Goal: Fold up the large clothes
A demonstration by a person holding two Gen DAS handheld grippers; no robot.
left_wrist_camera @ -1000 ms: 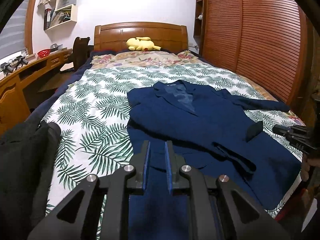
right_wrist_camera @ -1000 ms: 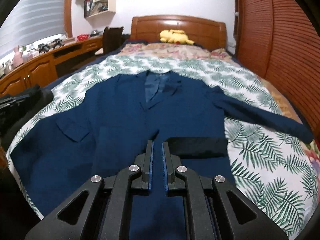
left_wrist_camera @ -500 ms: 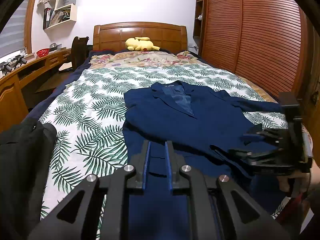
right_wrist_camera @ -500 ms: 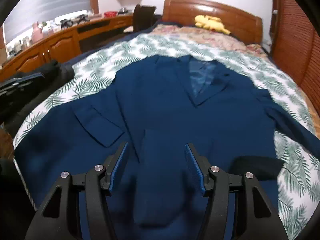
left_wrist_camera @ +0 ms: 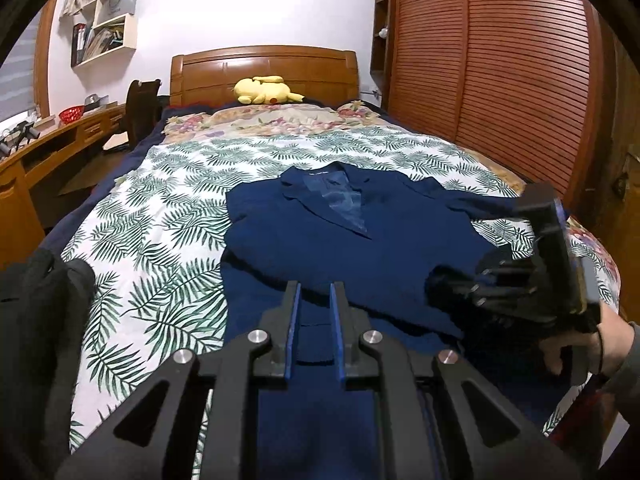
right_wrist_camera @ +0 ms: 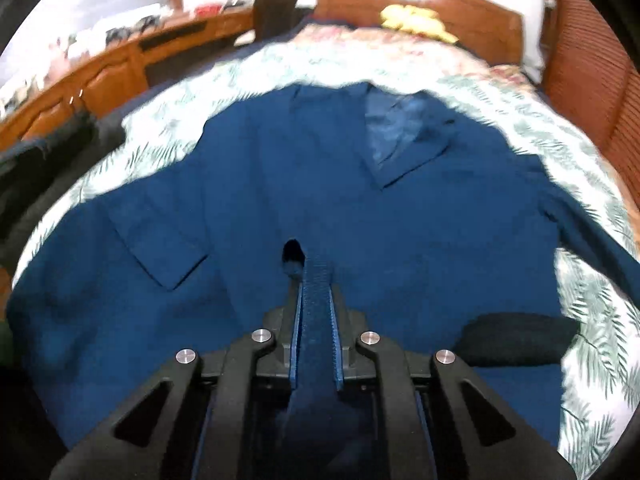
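A navy blue jacket lies face up on the bed, collar toward the headboard; it fills the right wrist view. My left gripper holds its near hem, jaws nearly closed on the blue cloth. My right gripper is shut on a fold of blue cloth at the jacket's front opening. The right gripper also shows in the left wrist view, low over the jacket's right side. One sleeve stretches to the right.
The bed has a palm-leaf cover and a wooden headboard with a yellow plush toy. Dark clothing lies at the bed's left corner. A black item lies by the jacket. A desk stands left, a slatted wardrobe right.
My right gripper opened, moved down and left onto the jacket's front, then closed on a fold of cloth. My left gripper kept its hold with little movement.
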